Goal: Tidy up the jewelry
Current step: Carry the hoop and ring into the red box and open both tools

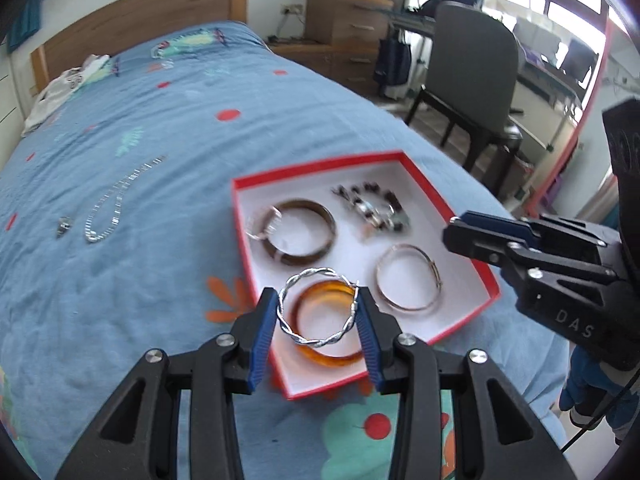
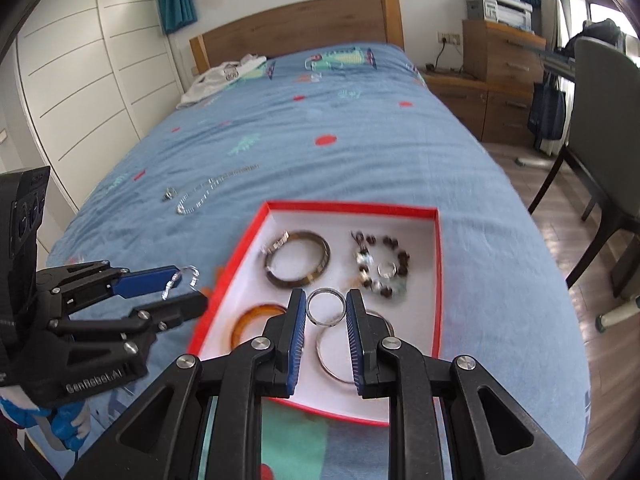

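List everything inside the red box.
In the red box: a dark bangle, an amber bangle, a bead bracelet with a small ring, and a thin hoop. The right claw hides part of the hoop and floor.

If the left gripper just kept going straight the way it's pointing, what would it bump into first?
Probably the amber bangle in the red box. The left gripper, holding a twisted silver bangle, points down over that corner, though depth is hard to judge.

Shiny twisted metal bangle (image 1: 318,310), cloth bedspread (image 1: 168,128)
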